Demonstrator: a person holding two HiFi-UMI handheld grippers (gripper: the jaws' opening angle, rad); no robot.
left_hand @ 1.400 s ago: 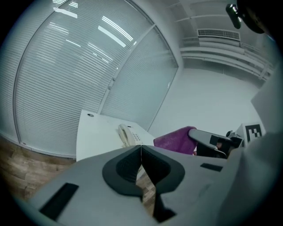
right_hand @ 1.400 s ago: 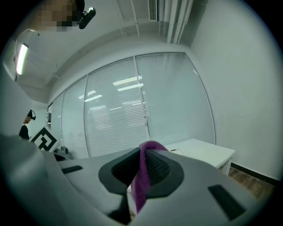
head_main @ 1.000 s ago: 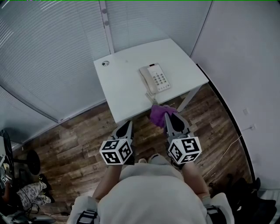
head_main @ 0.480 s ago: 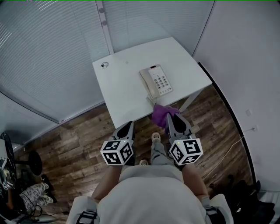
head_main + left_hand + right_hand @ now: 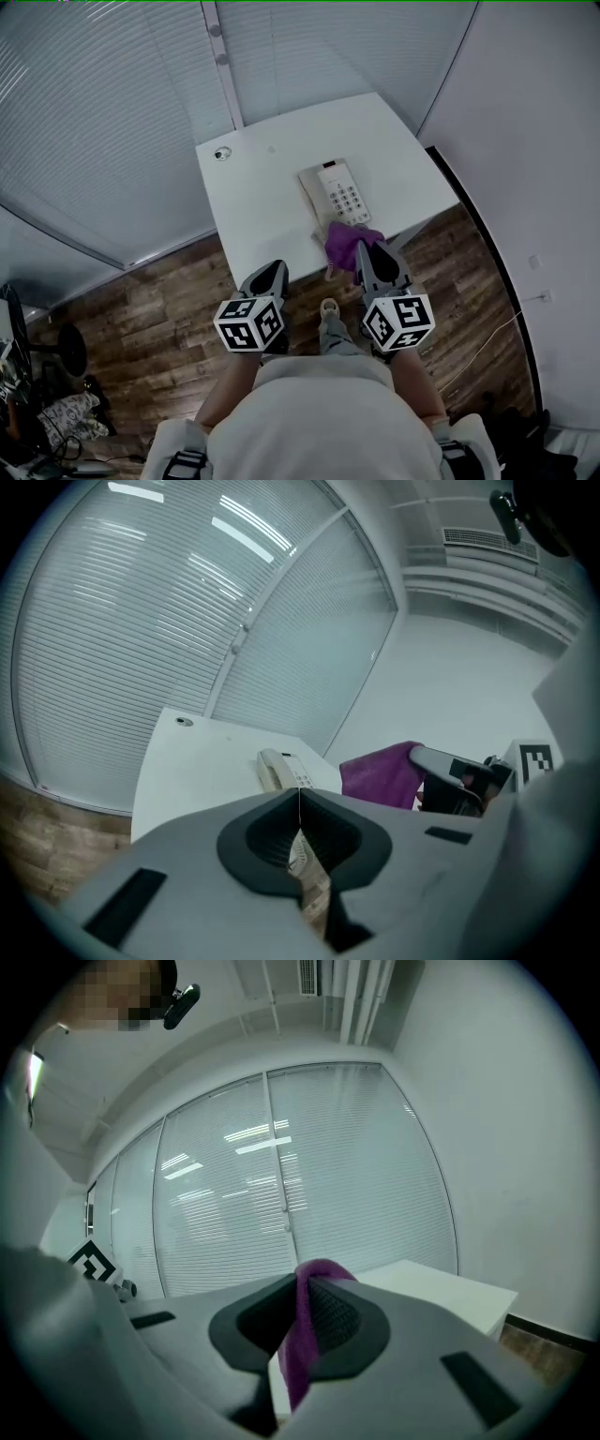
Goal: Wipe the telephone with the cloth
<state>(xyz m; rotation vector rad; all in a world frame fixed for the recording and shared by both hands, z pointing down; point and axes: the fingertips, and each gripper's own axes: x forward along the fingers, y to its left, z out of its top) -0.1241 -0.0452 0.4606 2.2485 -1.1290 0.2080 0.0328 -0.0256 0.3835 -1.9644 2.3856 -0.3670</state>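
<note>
A white telephone (image 5: 337, 193) lies on the small white table (image 5: 262, 197), near its front edge; it also shows in the left gripper view as the telephone (image 5: 281, 767). My right gripper (image 5: 364, 249) is shut on a purple cloth (image 5: 349, 245), which hangs just over the table's front edge below the phone. In the right gripper view the cloth (image 5: 305, 1330) is pinched between the jaws. My left gripper (image 5: 272, 273) is shut and empty, just in front of the table's edge, left of the phone.
Window blinds (image 5: 122, 112) stand behind and left of the table, a white wall (image 5: 534, 122) at right. A round grommet (image 5: 222, 154) sits at the table's far left corner. Wooden floor (image 5: 169, 300) lies below; clutter and a chair base (image 5: 56, 375) are at far left.
Both grippers have moved forward toward the table. The cloth now reaches over the table's front edge, closer to the telephone.
</note>
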